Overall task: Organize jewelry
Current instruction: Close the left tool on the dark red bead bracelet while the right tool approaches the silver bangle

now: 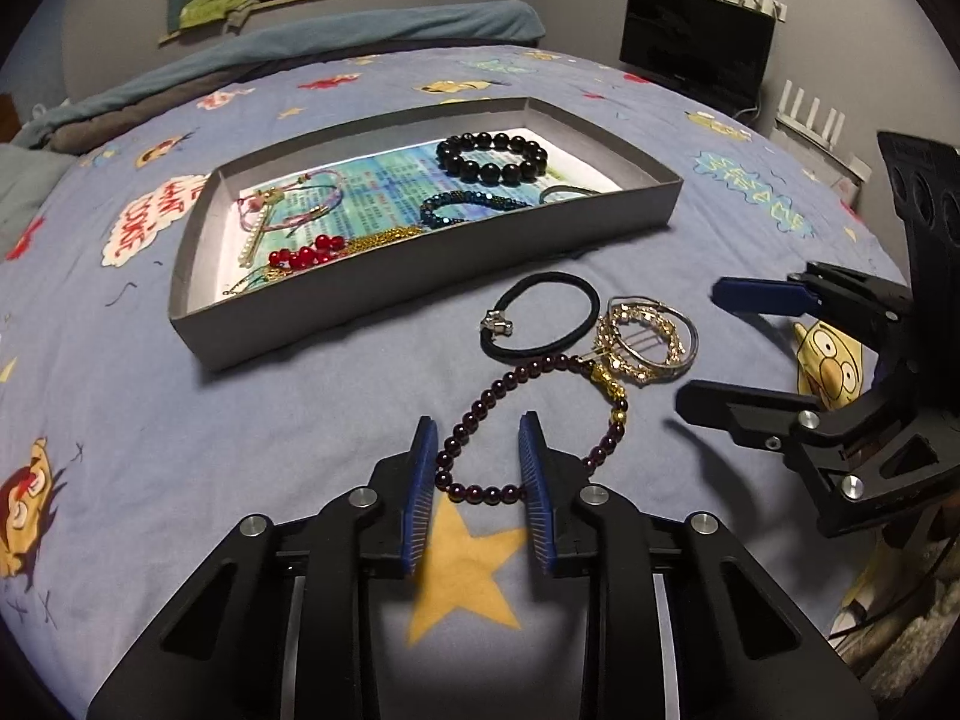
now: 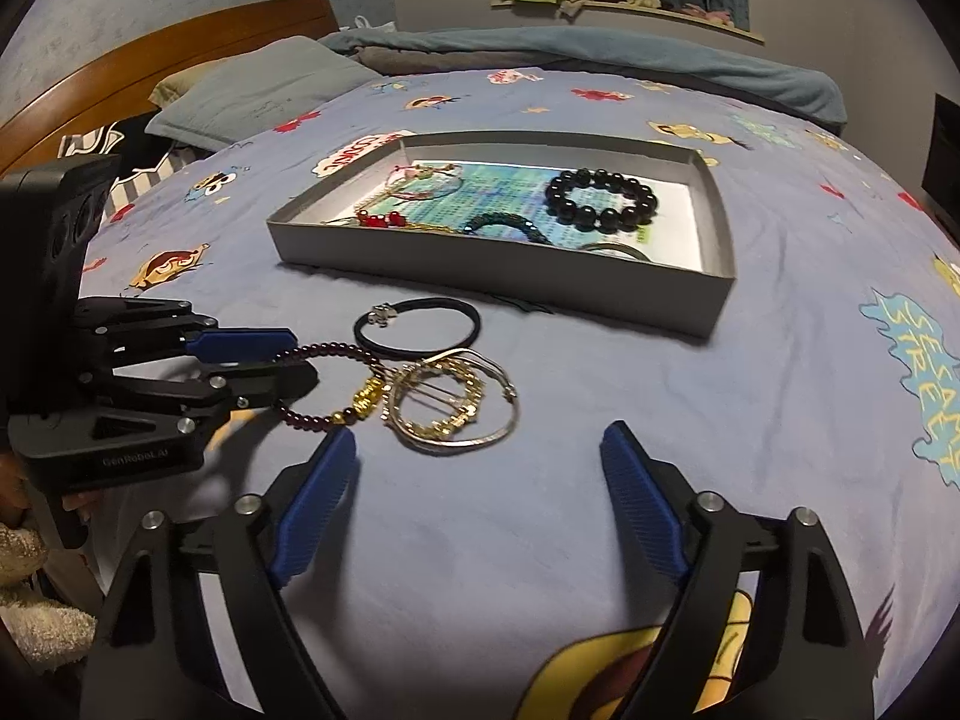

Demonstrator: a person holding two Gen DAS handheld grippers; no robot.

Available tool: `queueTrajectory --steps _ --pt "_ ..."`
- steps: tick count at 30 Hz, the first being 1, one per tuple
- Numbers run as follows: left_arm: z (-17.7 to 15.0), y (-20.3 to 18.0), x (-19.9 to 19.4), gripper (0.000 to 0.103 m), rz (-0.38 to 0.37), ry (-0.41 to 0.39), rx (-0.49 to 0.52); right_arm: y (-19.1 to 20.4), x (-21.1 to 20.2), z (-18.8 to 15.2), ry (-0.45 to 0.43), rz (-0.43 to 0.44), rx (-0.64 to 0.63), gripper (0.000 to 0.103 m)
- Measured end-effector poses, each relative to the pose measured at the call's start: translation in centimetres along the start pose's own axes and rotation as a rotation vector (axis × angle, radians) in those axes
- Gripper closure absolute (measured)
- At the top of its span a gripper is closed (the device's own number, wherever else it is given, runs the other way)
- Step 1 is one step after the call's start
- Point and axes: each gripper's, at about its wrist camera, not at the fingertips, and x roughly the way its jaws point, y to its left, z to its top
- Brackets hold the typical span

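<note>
- Left gripper (image 1: 477, 450): fingers apart, straddling near end of dark bead bracelet (image 1: 480, 420); no clamp seen.
- Right gripper (image 2: 477, 462): fingers wide apart, nothing between.
- Bracelet on bedsheet (image 1: 240, 420) in front of gray tray (image 1: 420, 276), touching gold rings (image 1: 645, 342).
- Black hair tie (image 1: 540, 315) between bracelet & tray.
- Tray holds black bead bracelet (image 1: 492, 156) & other pcs.

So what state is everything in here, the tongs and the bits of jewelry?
Left tongs: open, straddling the garnet bead bracelet.
Right tongs: open, empty.
Black hair tie: loose on the bedsheet.
Gold bangles: piled outside the tray.
Grey tray: partly filled.
Black bead bracelet: inside the tray.
</note>
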Motion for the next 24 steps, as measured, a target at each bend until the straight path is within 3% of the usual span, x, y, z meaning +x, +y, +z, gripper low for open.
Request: queueTrajectory --steps 6,11,17,24 --pt "-0.2 0.6 -0.3 0.093 -0.008 0.009 -0.011 0.6 0.7 0.5 -0.003 0.012 -0.028 0.033" --pt "-0.4 0.9 -0.5 0.095 -0.01 0.015 -0.008 0.6 1.0 0.7 -0.003 0.017 -0.035 0.037" --pt "-0.4 1.5 -0.8 0.096 0.0 0.014 -0.019 0.6 1.1 0.9 0.002 0.028 -0.039 0.053" --pt "-0.5 1.8 -0.9 0.096 0.003 0.013 -0.025 0.5 0.8 0.8 -0.007 0.042 -0.033 0.055"
